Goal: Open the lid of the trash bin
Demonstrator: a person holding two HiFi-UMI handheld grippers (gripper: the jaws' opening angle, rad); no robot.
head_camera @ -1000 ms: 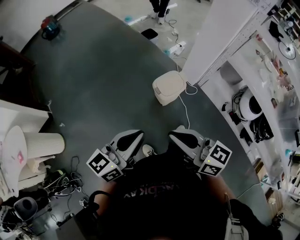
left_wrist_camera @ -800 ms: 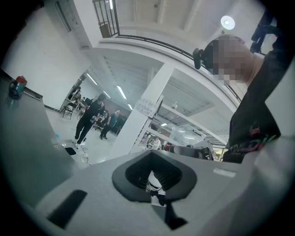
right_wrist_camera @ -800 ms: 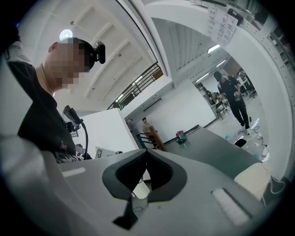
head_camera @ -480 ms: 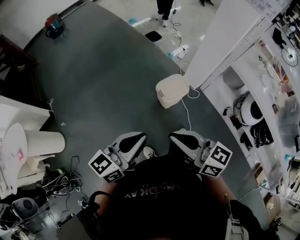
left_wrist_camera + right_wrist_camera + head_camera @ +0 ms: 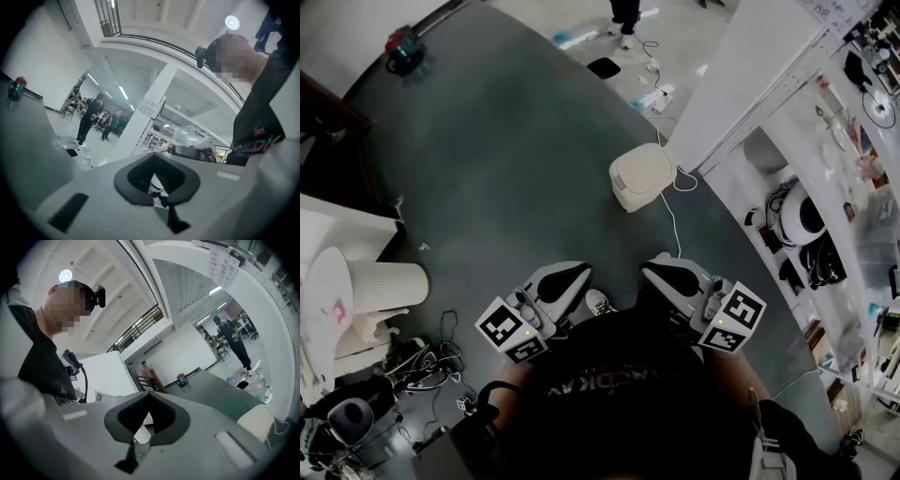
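The trash bin (image 5: 642, 176) is a small cream box with its lid down. It stands on the dark grey floor beside a white pillar, some way ahead of me. Its corner also shows low at the right edge of the right gripper view (image 5: 257, 420). My left gripper (image 5: 579, 271) and right gripper (image 5: 649, 271) are held level close to the person's body, side by side, well short of the bin. Both are shut with nothing between the jaws, as the left gripper (image 5: 157, 158) and right gripper (image 5: 147, 397) show in their own views.
A white cable (image 5: 671, 220) runs from the bin toward me. The white pillar (image 5: 741, 75) and cluttered shelves (image 5: 825, 225) line the right side. At the left stand a white ribbed cylinder (image 5: 389, 286) and a tangle of cables (image 5: 422, 361). People stand far off (image 5: 89, 119).
Only the head view has shifted slightly. Both grippers and the bin stay where they were.
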